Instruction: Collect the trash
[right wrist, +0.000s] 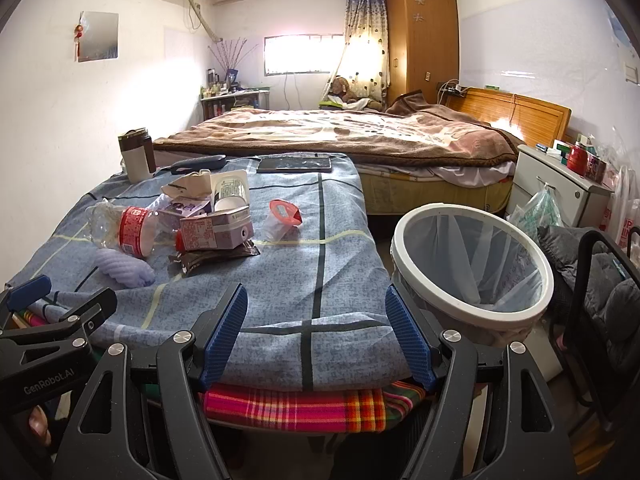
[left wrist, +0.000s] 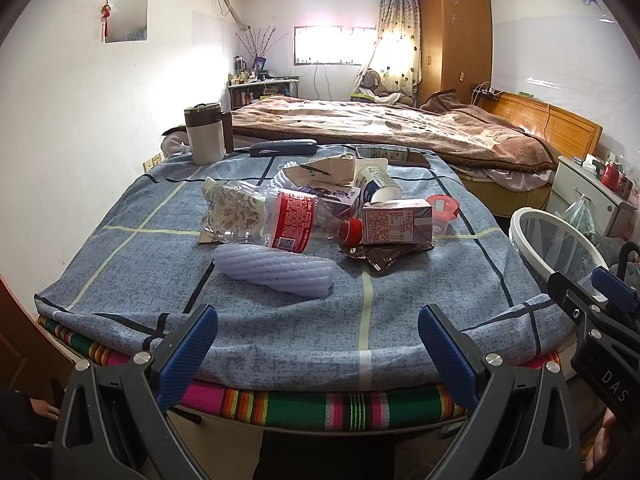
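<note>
surface (left wrist: pixel 400 312) draped in blue checked cloth, trash heaped near its middle, likely gathered there for one sweep into the lined bin (right wrist: pixel 472 264) standing open just off the surface's right edge. crushed bottle (left wrist: pixel 280 222) on its side, foam sleeve (left wrist: pixel 276 270) just in front, pink carton (left wrist: pixel 396 222) over a dark wrapper (left wrist: pixel 380 256). left hand-held gripper (left wrist: pixel 318 344) and right hand-held gripper (right wrist: pixel 316 336) both spread wide, empty, hovering at the near edge; heap lies ahead of left, ahead-left of right.
</note>
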Motion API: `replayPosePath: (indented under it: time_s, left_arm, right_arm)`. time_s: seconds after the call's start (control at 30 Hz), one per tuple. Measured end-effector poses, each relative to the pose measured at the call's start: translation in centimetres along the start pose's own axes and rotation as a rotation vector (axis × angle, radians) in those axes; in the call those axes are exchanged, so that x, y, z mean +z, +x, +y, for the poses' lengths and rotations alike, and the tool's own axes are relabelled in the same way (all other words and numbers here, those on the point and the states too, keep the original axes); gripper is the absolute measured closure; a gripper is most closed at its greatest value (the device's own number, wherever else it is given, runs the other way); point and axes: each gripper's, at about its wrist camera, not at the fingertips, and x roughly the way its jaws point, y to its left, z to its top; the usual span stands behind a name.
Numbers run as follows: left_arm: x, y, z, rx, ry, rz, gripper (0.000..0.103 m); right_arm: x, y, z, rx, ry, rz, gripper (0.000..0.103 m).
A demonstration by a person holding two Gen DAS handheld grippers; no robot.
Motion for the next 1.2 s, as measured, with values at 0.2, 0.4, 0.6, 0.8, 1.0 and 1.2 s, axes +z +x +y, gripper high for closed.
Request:
replayPosePath:
  time_s: [0.2, 0.4, 0.6, 0.8, 1.0, 1.2]
  left_arm:
    - [0.0, 0.0, 0.0, 0.001, -0.001, 0.000, 0.001]
    - [0.0, 0.2, 0.3, 0.000, -0.006, 0.003, 0.001]
    - [0.0, 0.6, 0.5, -0.004, -0.009, 0.007, 0.001]
    - [0.6, 2.0, 2.7, 0.022, -0.035, 0.033, 0.001]
    - [1.5, 3.7, 5.5, 0.032, -0.071, 0.045, 0.001]
    - [2.5, 5.8, 7.1, 0.033, -0.061, 0.091, 0.001]
  right_arm:
    - [0.0, 0.0, 0.0, -0.001, -0.002, 0.002, 0.030]
    - [0.1, -0.1, 0.0, -0.002, -0.003, 0.002, 0.030]
    - [0.3, 0.2, -0.2, 0.007, -0.006, 0.012, 0.030]
    - [1.0, 1.8, -0.5, 0.045, -0.030, 0.018, 0.030]
    - [1.7, 3.9, 0.9, 0.106, -0.087, 0.030, 0.030]
    - [2.7, 6.0, 2.5, 0.177, -0.131, 0.055, 0.030]
